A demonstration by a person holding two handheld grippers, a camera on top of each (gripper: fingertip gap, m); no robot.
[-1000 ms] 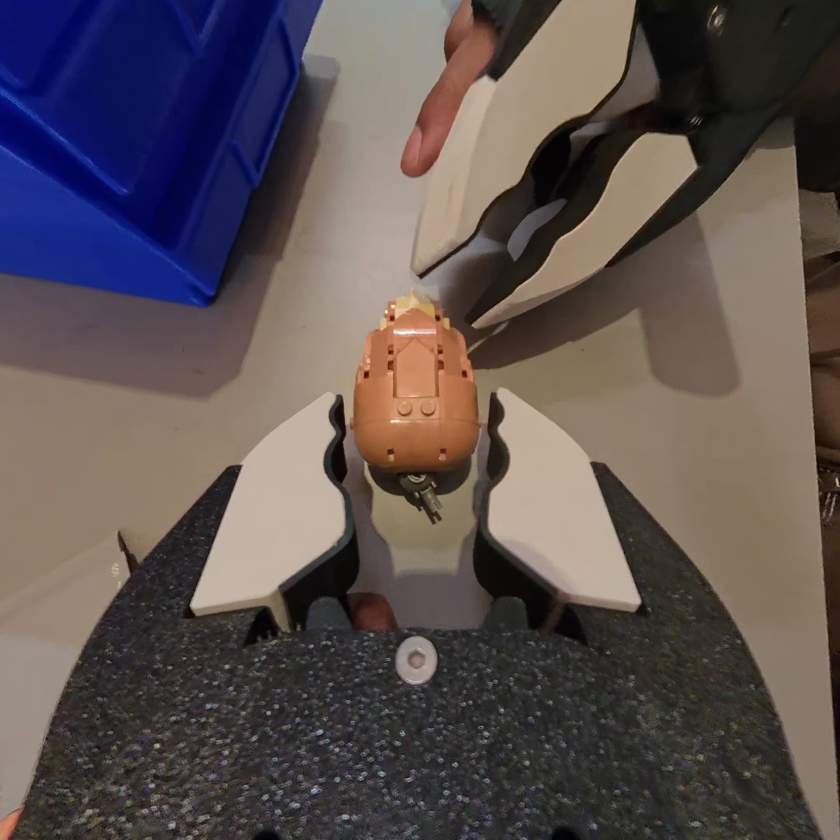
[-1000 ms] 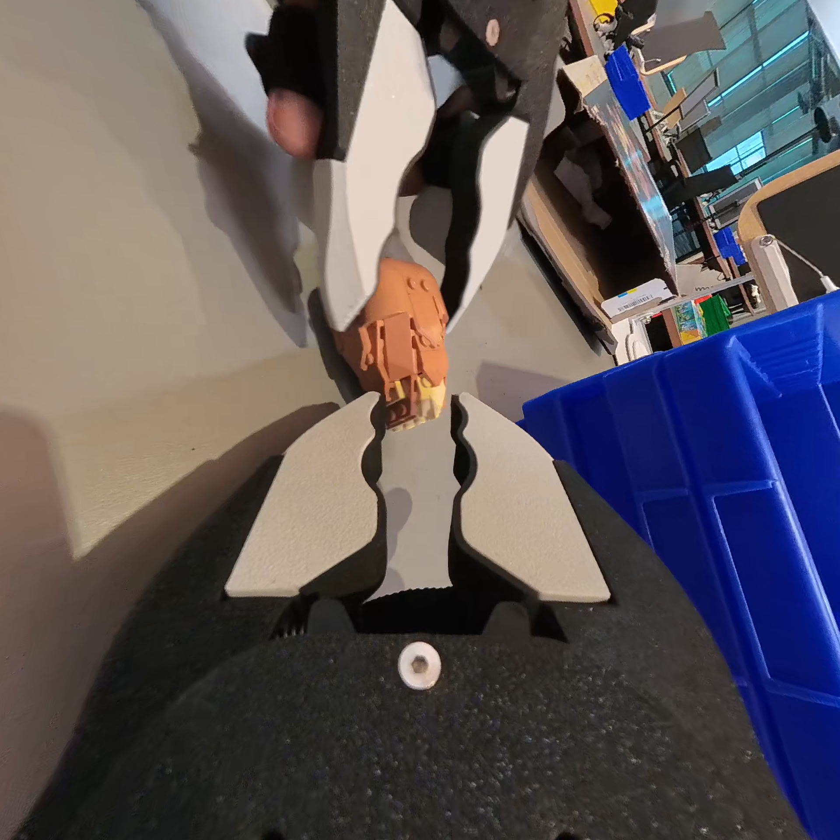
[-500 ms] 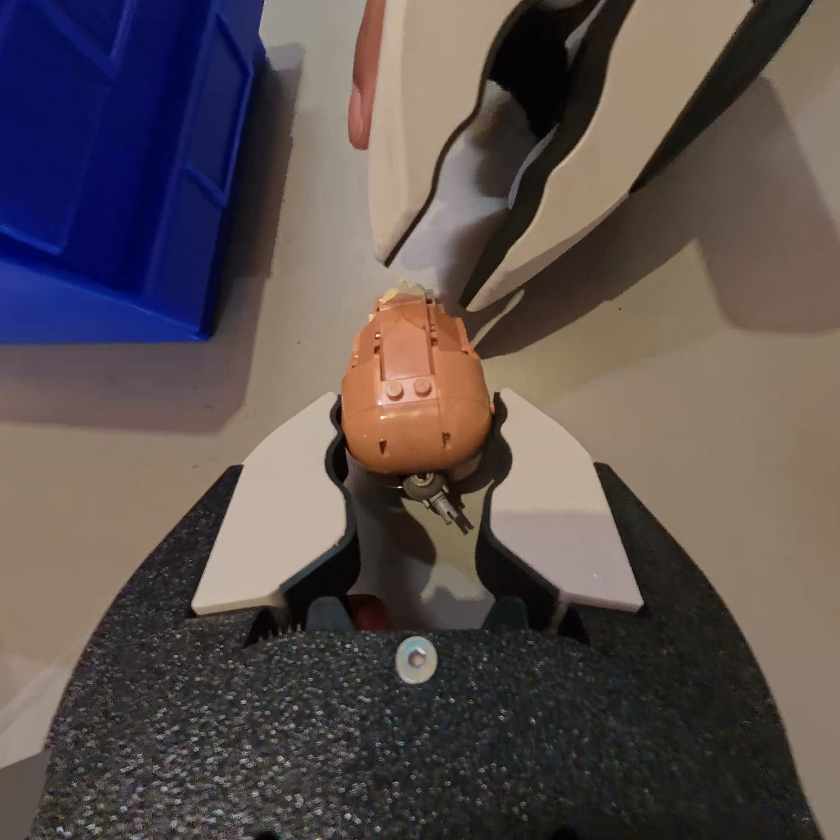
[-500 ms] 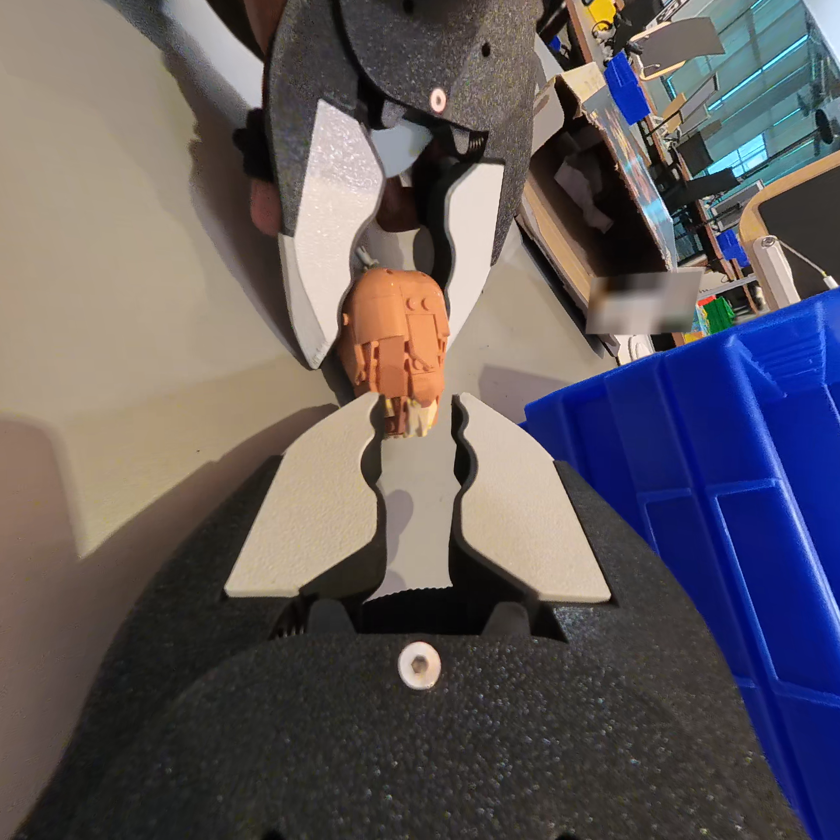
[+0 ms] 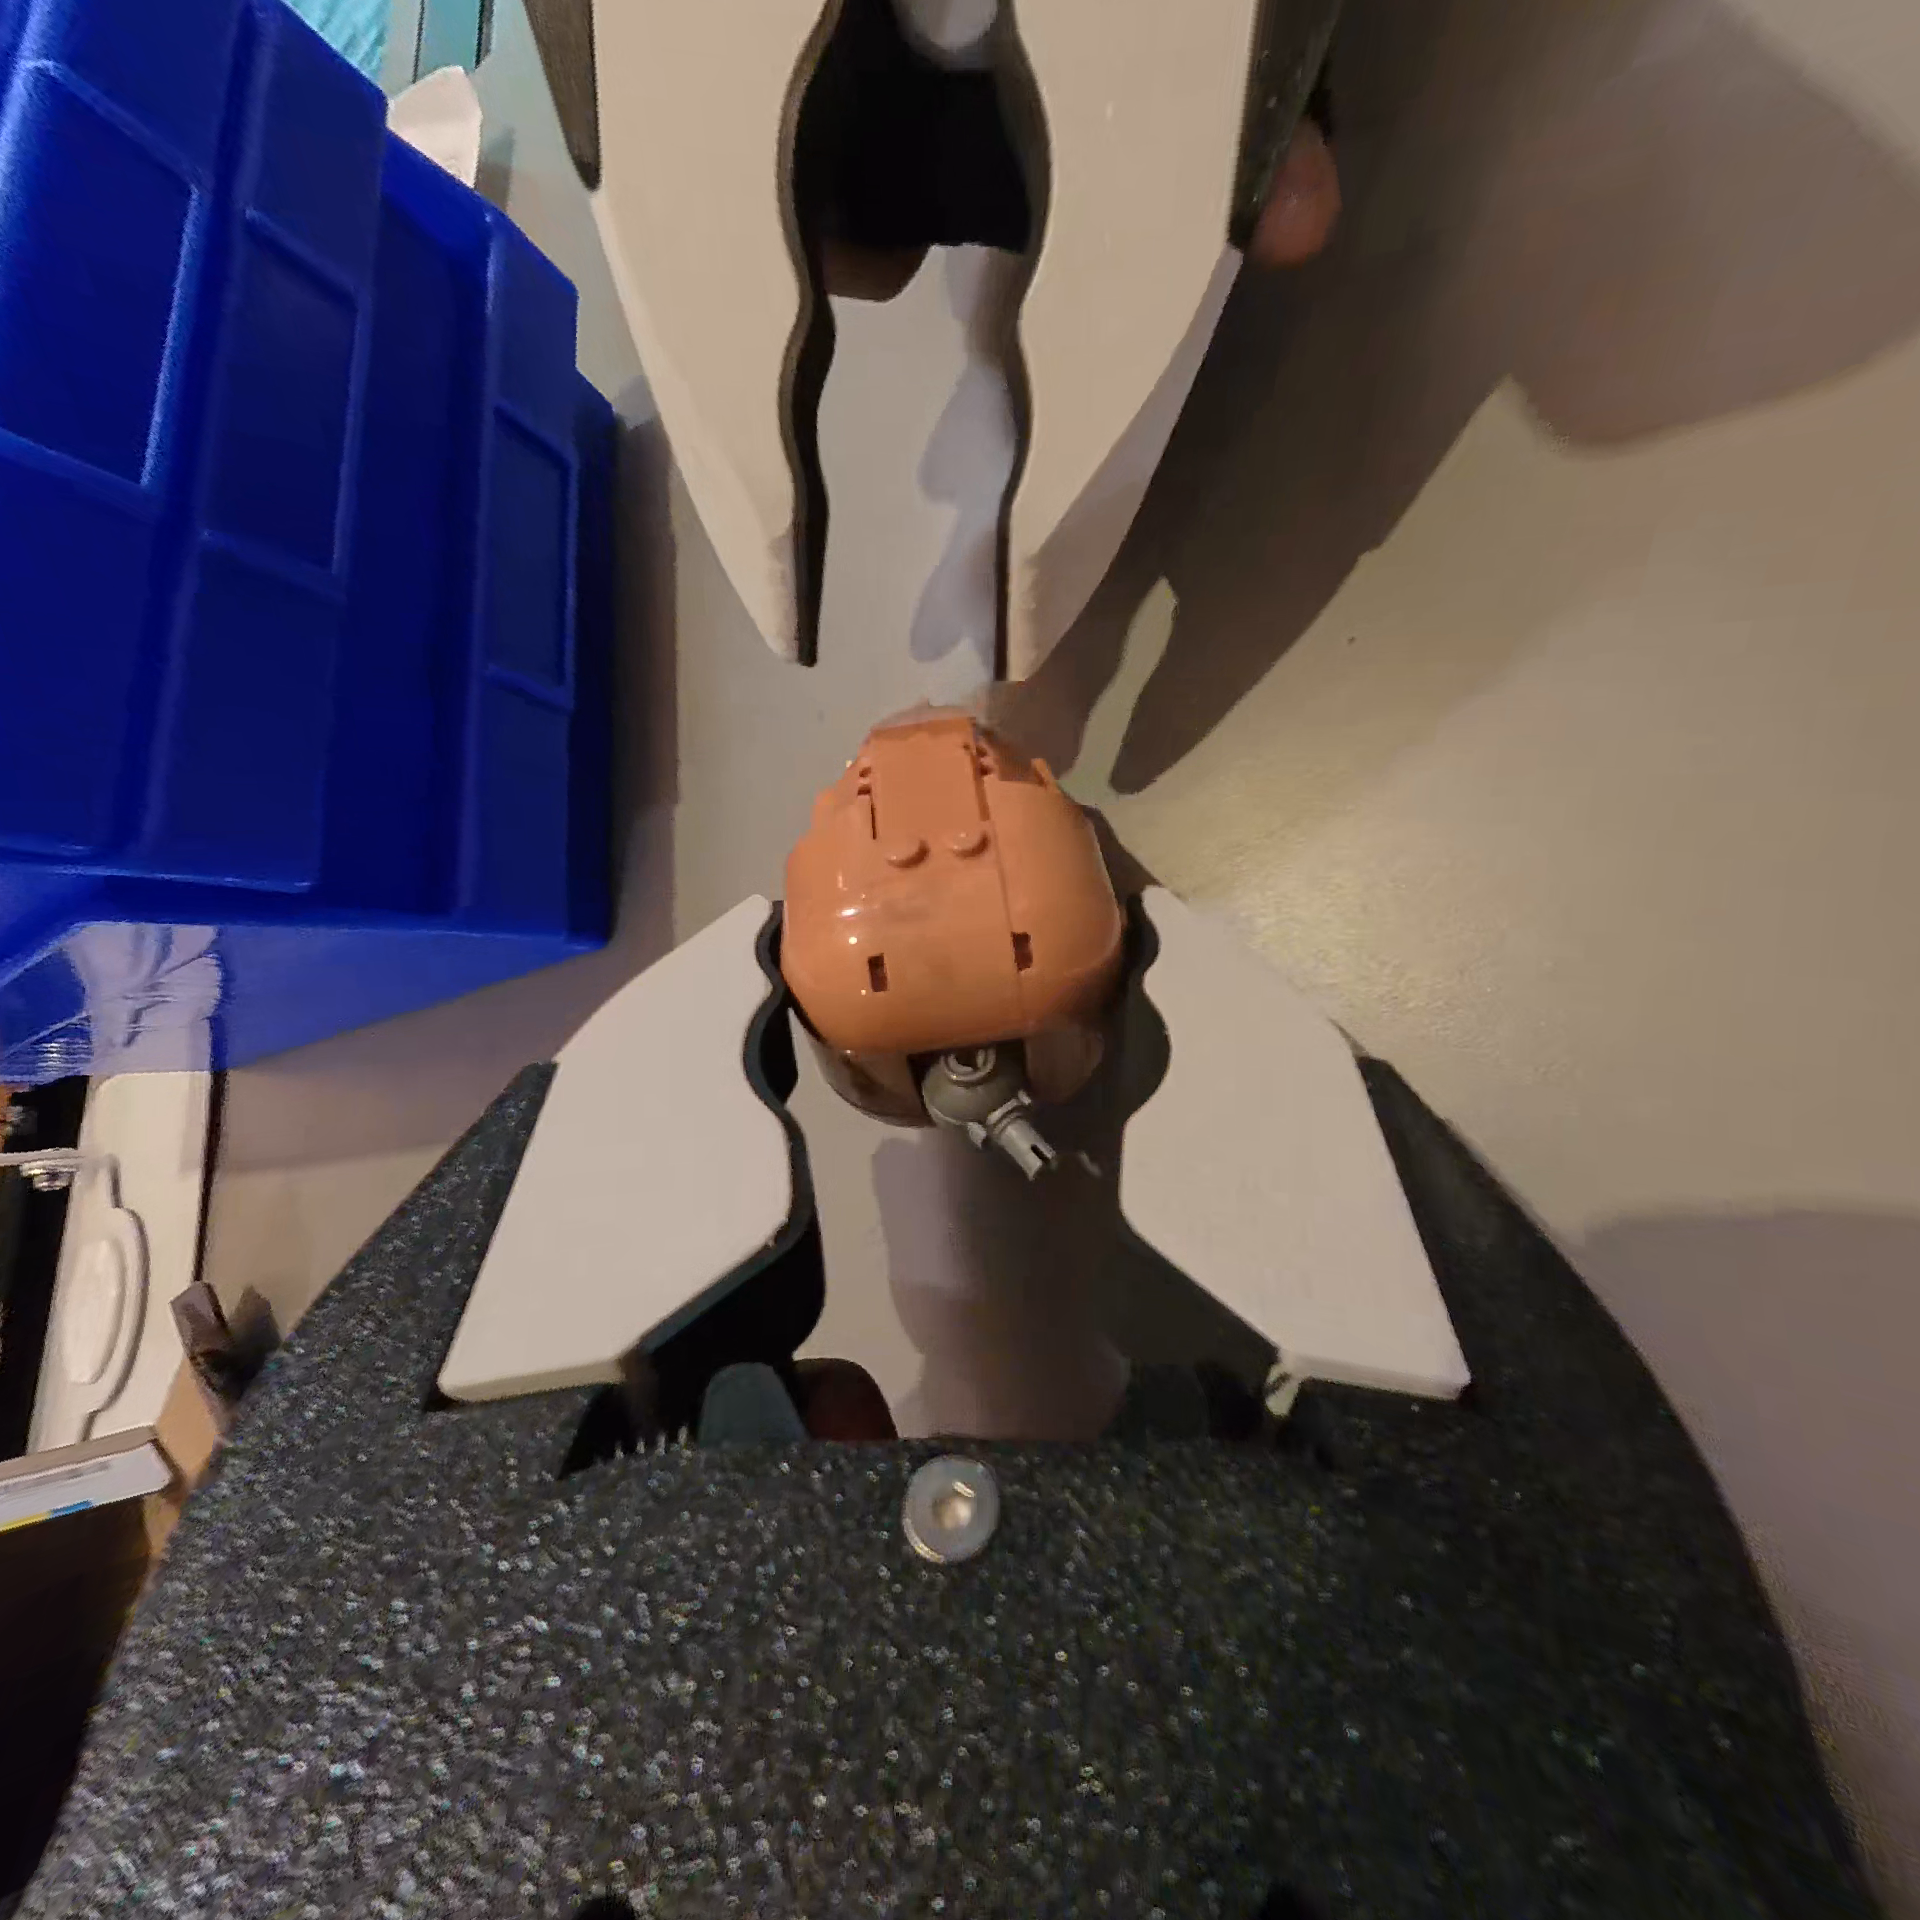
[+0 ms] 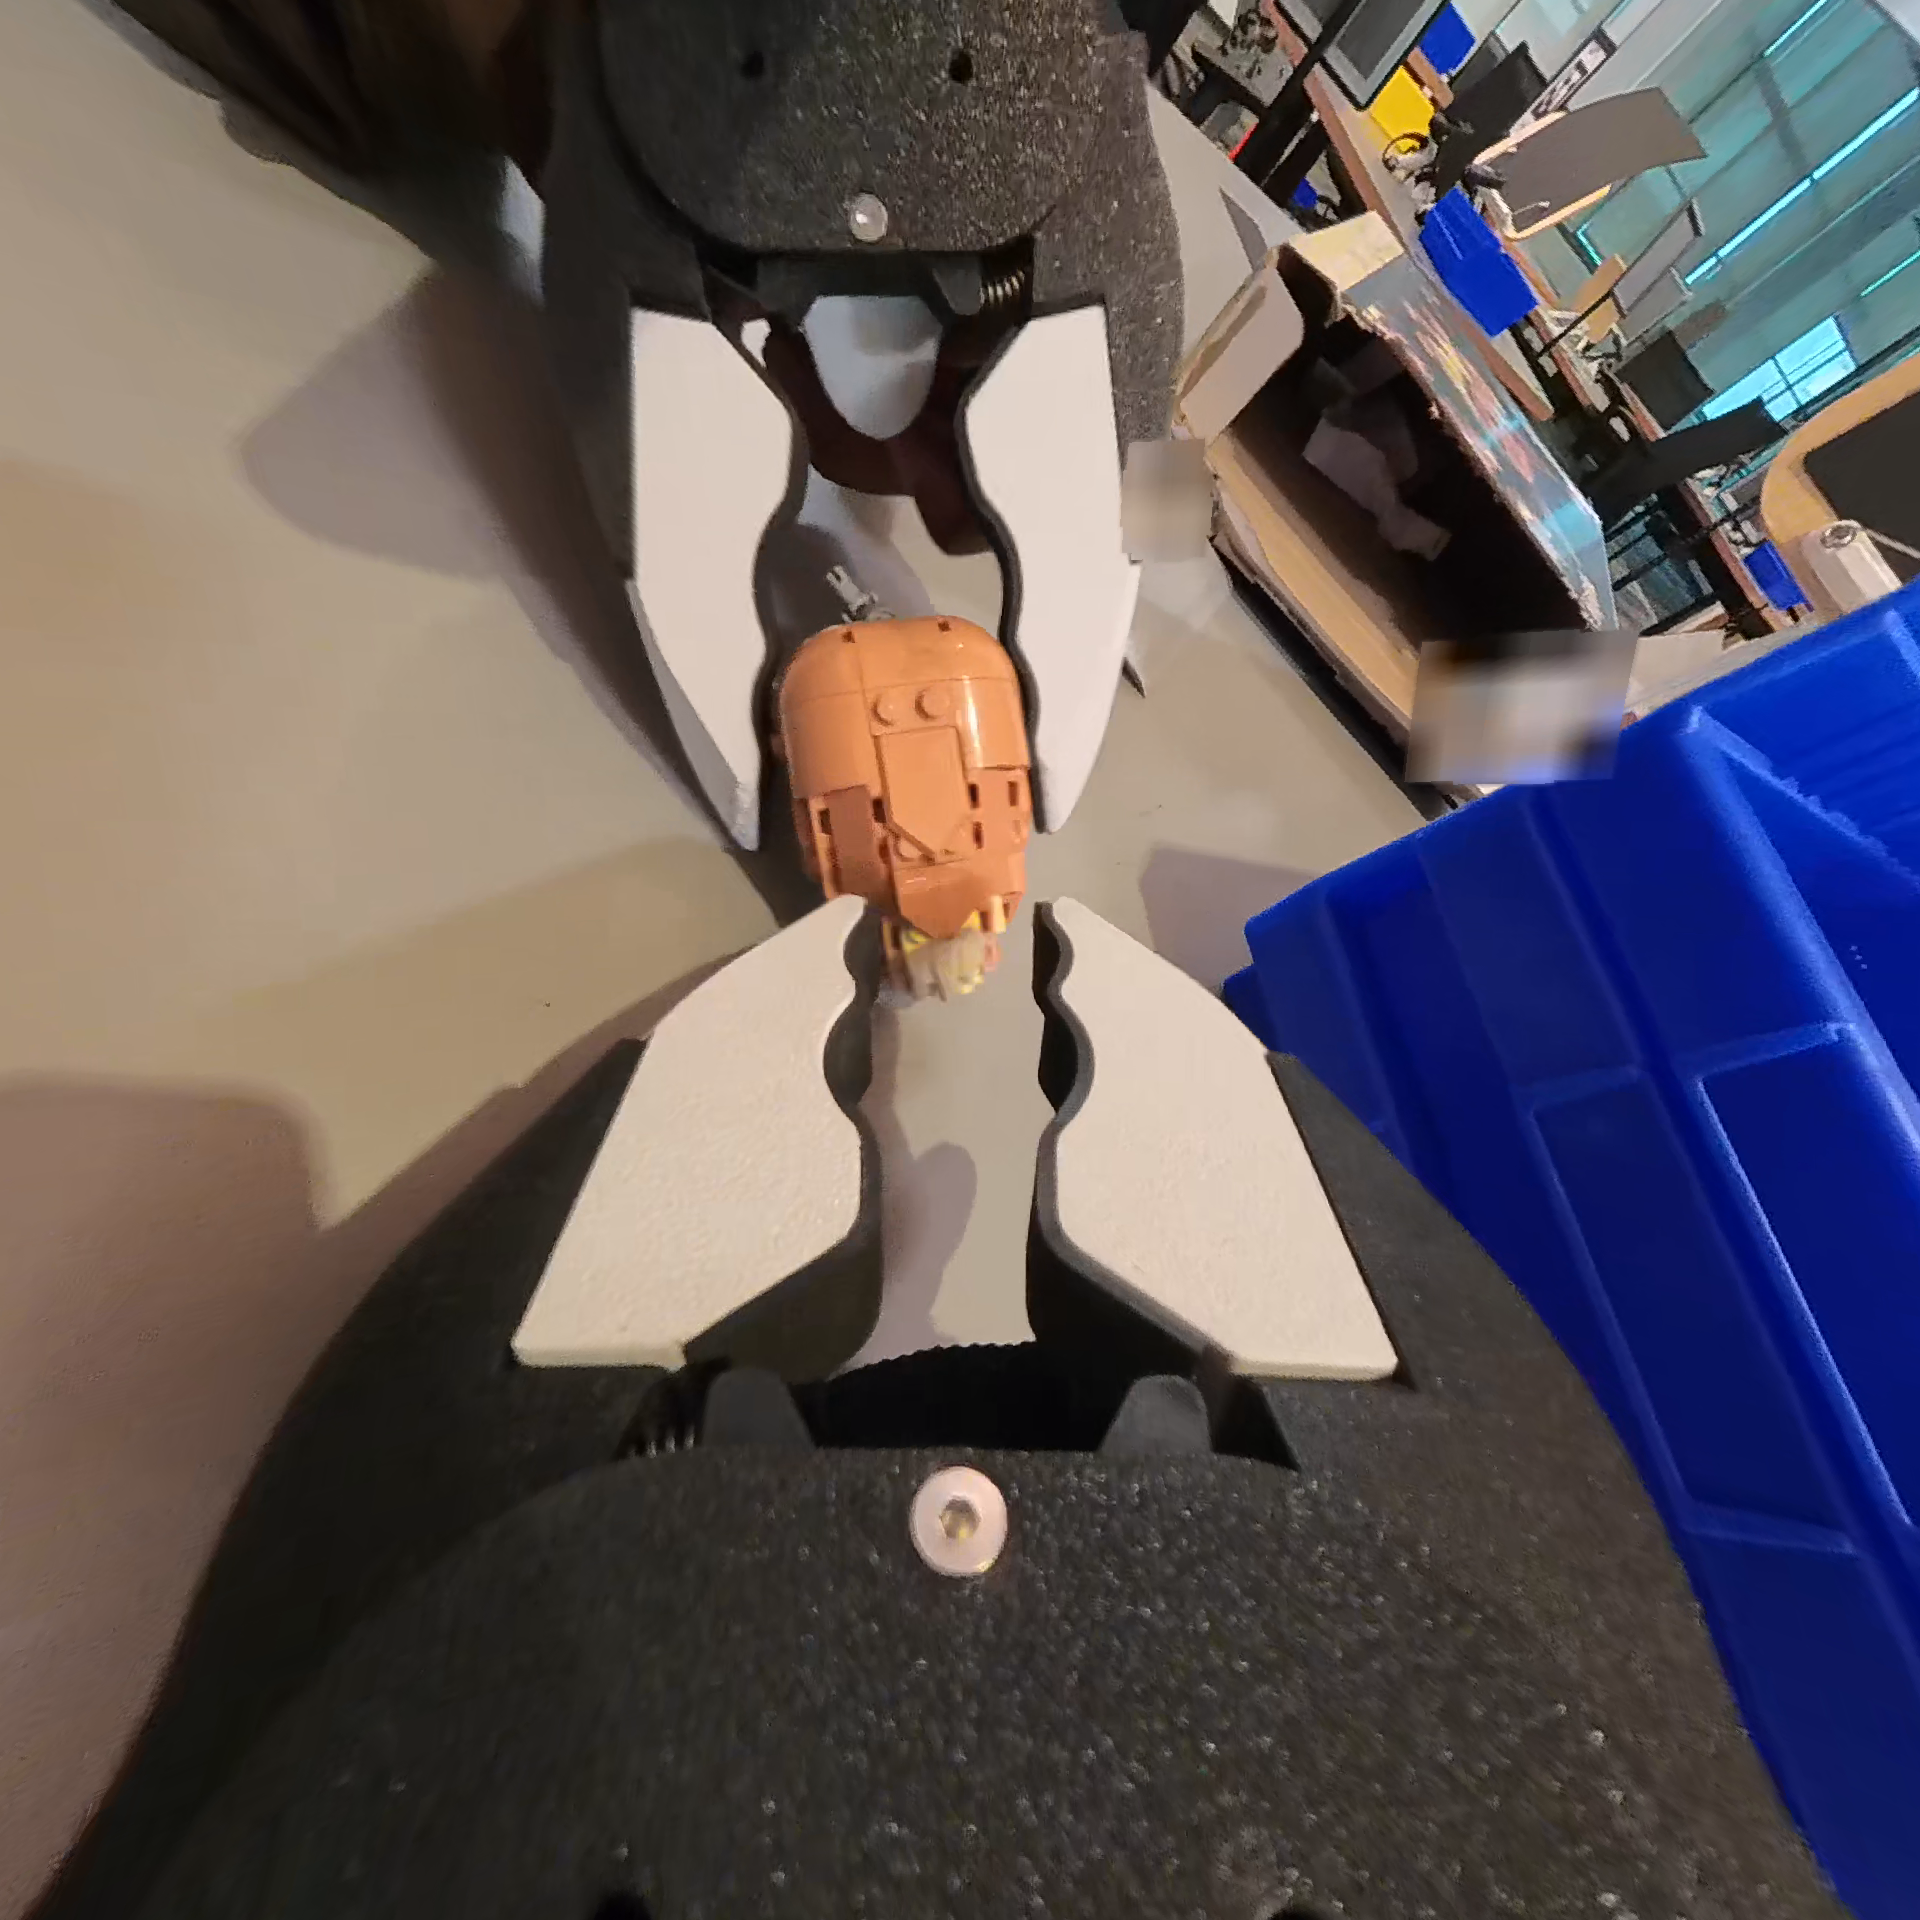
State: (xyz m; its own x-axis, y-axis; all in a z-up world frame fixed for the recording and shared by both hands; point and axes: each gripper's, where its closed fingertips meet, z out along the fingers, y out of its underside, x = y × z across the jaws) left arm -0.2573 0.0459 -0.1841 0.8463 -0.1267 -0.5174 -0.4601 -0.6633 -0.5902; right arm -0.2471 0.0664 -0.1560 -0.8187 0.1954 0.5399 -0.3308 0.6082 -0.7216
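Observation:
An orange brick-built head [image 5: 945, 914] with a grey ball pin at its back and a yellow front end is clamped between the fingertips of my left gripper [image 5: 954, 912]. In the right wrist view the head [image 6: 904, 769] sits in the left gripper [image 6: 899, 826], facing me. My right gripper [image 6: 951, 916] is open, its tips on either side of the yellow front end [image 6: 945, 961] without touching it. In the left wrist view the right gripper [image 5: 902, 655] points straight at the head, just beyond it.
A large blue plastic bin [image 5: 260, 520] stands on the grey table [image 5: 1558, 935] left of the left gripper; it is at the right in the right wrist view [image 6: 1610, 1143]. A cardboard box [image 6: 1351, 520] and workshop clutter lie beyond the table edge. One gripper's finger ends stand about 4 centimeters off the other's.
My left gripper has closed on the head, which lay loose between its open fingers a second ago. The right gripper has swung round to face the head in line with the left one.

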